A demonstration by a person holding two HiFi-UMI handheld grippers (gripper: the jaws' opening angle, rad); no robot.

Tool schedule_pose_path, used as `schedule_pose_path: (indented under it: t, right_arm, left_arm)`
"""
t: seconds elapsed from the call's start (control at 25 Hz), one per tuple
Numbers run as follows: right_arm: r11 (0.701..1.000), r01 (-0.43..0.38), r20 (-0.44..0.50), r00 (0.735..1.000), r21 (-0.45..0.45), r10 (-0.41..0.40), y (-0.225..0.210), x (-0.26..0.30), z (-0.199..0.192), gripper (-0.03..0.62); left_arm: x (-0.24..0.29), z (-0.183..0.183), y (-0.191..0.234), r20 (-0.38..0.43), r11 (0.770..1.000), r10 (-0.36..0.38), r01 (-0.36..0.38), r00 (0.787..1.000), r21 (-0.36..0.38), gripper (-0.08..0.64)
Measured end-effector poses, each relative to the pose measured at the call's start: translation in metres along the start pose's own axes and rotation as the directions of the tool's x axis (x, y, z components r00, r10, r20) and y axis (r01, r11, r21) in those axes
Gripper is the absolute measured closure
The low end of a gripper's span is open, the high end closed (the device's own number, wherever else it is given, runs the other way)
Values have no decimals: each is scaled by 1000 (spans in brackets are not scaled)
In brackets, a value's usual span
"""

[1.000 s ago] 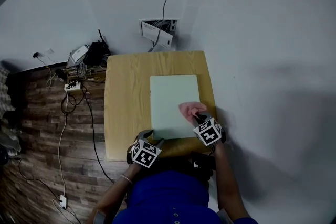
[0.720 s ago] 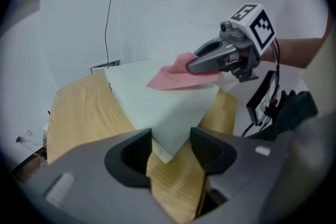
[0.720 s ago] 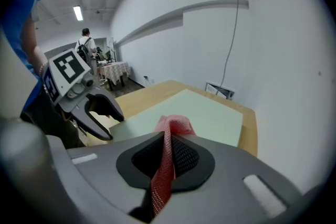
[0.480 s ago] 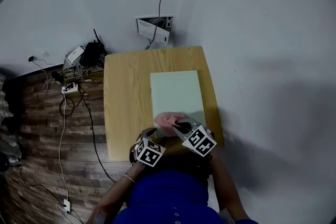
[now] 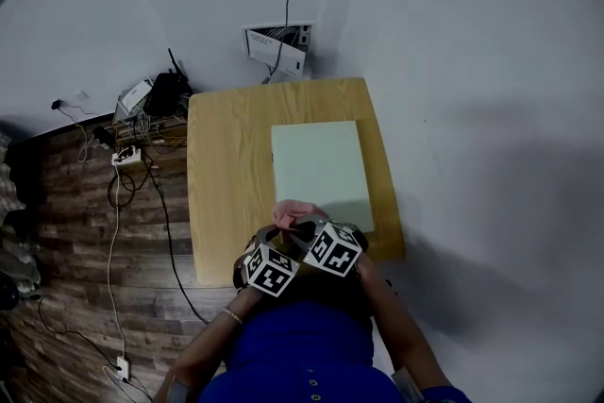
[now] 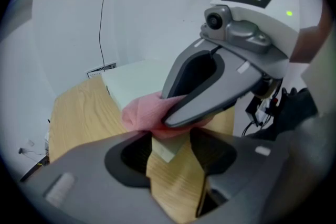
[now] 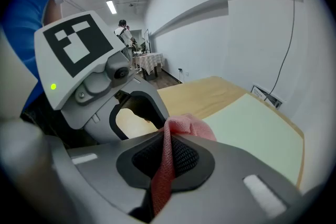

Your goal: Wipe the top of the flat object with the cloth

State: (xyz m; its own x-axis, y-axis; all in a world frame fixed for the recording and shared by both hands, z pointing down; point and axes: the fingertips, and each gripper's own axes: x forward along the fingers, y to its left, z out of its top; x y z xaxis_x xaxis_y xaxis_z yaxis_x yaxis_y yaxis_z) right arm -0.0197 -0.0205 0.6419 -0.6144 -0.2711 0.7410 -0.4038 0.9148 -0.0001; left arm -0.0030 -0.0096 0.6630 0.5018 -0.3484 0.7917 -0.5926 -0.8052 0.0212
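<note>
- Because the pink cloth sits right at the near left corner of the pale green board, I think a further pull toward the person could drag it off the edge onto the wooden table.
- The two grippers are very close together, so their bodies could knock each other during the next stroke.
- Only a narrow fold of cloth is pinched, so hard rubbing might pull it loose.
- The right gripper has its jaws pressed together on the cloth and holds it down on the board's corner.
- The left gripper has its jaws spread and grips nothing; the board's corner and the table show between them.
</note>
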Motion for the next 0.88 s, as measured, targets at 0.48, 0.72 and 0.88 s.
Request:
schedule_pose_path:
  t: [0.48,0.72,0.88]
  right_arm:
    - [994,-104,-30,994,-12,104,-2,18,-5,577]
    - [994,-110,-19,994,15,110,-4,20,-8,577]
    - [992,-111,0,994,63,111,-6,16,-6,577]
  left_arm:
    - [1,-2,-1,-9,1000,6,-5,1000,18,325]
    - [2,-6,-1,-32,991,44,-40,999,131,331]
    - [2,-6,-1,4,991,47,-47,999,129,334]
